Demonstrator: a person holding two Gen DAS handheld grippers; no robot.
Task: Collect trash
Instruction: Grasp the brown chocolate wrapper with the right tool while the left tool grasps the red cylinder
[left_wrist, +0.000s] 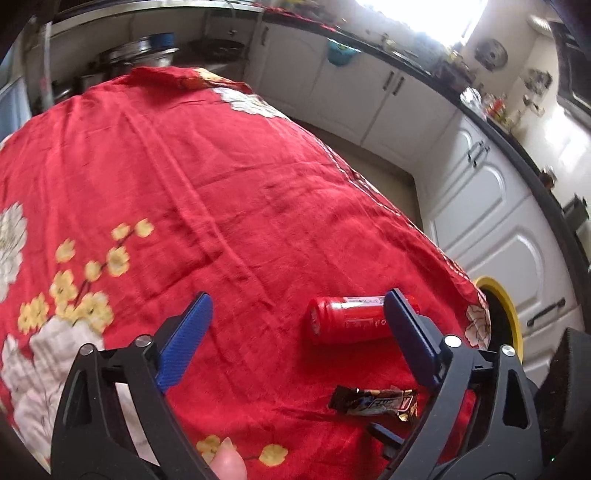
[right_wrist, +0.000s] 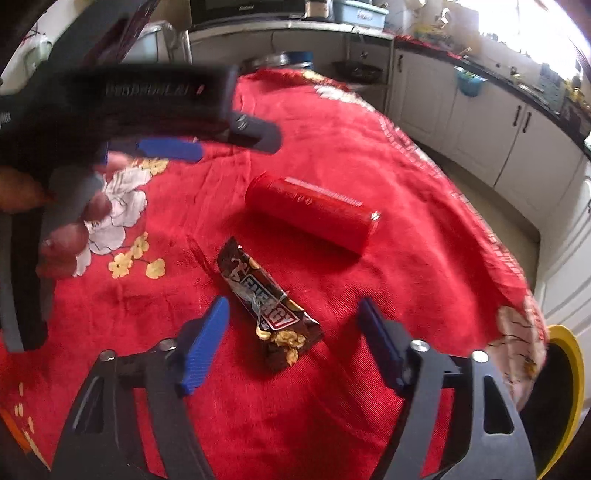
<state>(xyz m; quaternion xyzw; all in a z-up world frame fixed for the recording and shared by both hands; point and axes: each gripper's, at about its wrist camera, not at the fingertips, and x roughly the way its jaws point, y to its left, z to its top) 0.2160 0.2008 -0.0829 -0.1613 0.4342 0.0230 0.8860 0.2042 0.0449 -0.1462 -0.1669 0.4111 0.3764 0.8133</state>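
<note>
A red drink can (left_wrist: 347, 321) lies on its side on the red flowered tablecloth (left_wrist: 221, 192). My left gripper (left_wrist: 297, 299) hovers over it, open wide, and its right finger (left_wrist: 410, 332) covers the can's end. A brown snack wrapper (left_wrist: 373, 400) lies nearer, by that finger's base. In the right wrist view the wrapper (right_wrist: 266, 299) lies flat between and just beyond the fingers of my right gripper (right_wrist: 292, 303), which is open and not touching it. The can (right_wrist: 310, 218) lies beyond it. The left gripper (right_wrist: 236, 146) shows blurred at upper left.
A yellow-rimmed bin (left_wrist: 506, 306) (right_wrist: 565, 369) stands on the floor just off the table's right edge. White kitchen cabinets (left_wrist: 480, 206) and a dark counter run along the right. Pots (left_wrist: 147, 51) sit behind the table's far end. A person's hand (right_wrist: 66, 240) grips the left gripper.
</note>
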